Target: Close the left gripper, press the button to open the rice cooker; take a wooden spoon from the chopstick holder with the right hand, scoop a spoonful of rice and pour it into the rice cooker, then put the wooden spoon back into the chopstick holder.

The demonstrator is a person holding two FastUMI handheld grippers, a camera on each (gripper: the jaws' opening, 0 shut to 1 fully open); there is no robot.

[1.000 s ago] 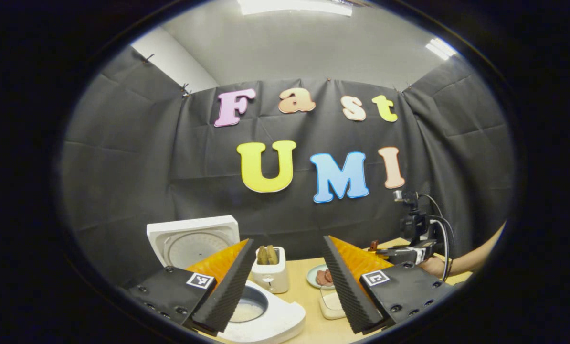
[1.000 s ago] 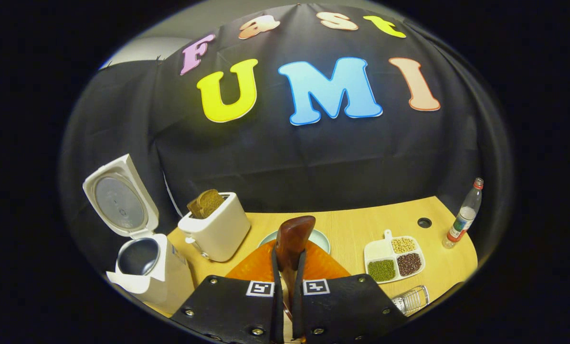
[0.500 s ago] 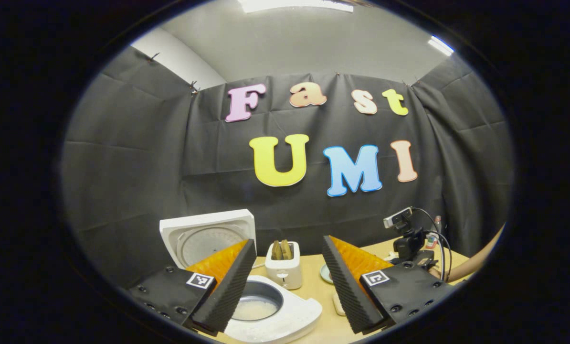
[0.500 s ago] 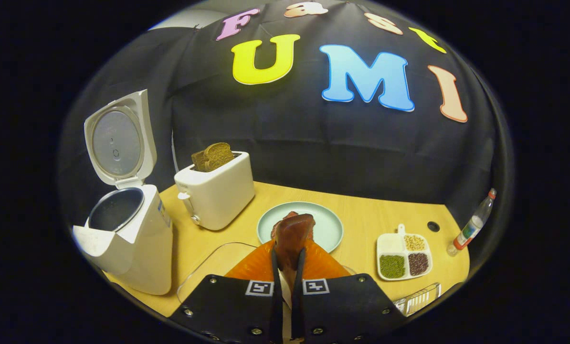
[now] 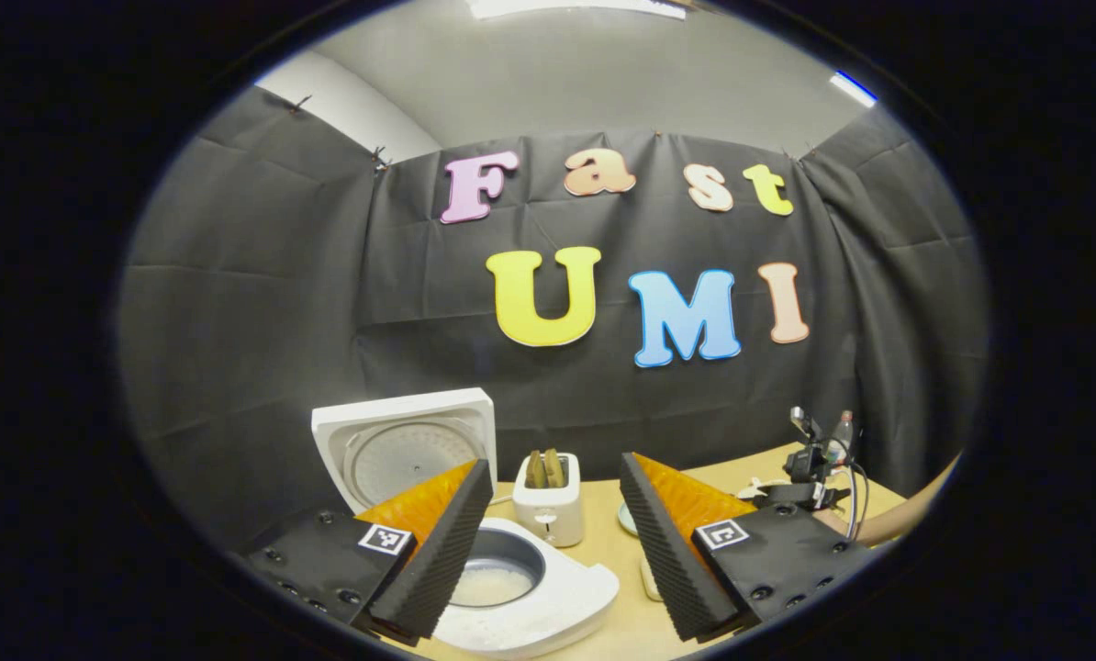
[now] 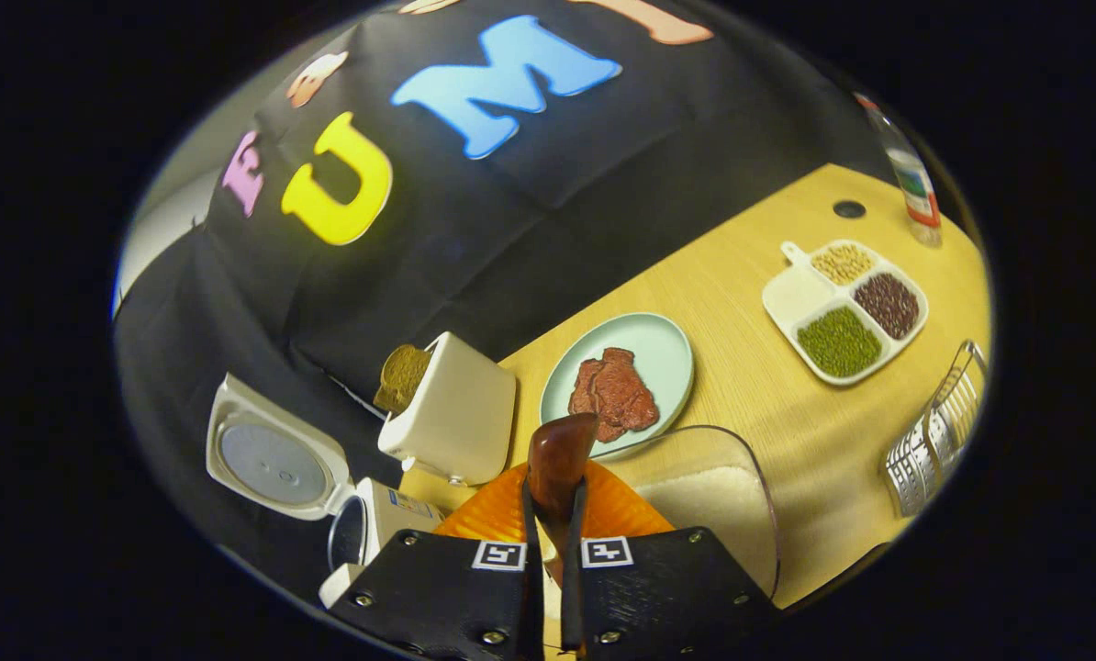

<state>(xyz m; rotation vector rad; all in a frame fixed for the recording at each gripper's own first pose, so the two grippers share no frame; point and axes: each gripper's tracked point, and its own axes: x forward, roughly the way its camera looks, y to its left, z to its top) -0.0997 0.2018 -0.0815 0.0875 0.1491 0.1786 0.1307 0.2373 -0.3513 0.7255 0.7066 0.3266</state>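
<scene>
- Nearest in the right gripper view, the right gripper point(image 6: 553, 514) has its fingers pinched on the wooden spoon point(image 6: 559, 456), whose dark bowl end sticks out forward, tilted with the whole view.
- Just beyond and right of it lies a clear container of rice point(image 6: 713, 500); whether the spoon carries any rice cannot be told.
- In the left gripper view, the left gripper point(image 5: 553, 542) is spread wide and holds nothing, hovering just above the open rice cooker point(image 5: 520, 597), with rice lying in its pot.
- The lid point(image 5: 406, 445) stands upright behind the pot, so the opening is free from above and from the right.
- Likely risk: the roll of the right gripper could spill grains onto the table point(image 6: 787, 404) before the spoon reaches the pot.
- The toaster point(image 6: 452, 418) stands between plate point(image 6: 667, 353) and cooker; a low sweep leftward could clip it.
- The wire chopstick holder point(image 6: 933, 436) sits at the right table edge, near the divided tray point(image 6: 846, 308); a careless return could nudge it off.
- The middle of the table offers open room.
</scene>
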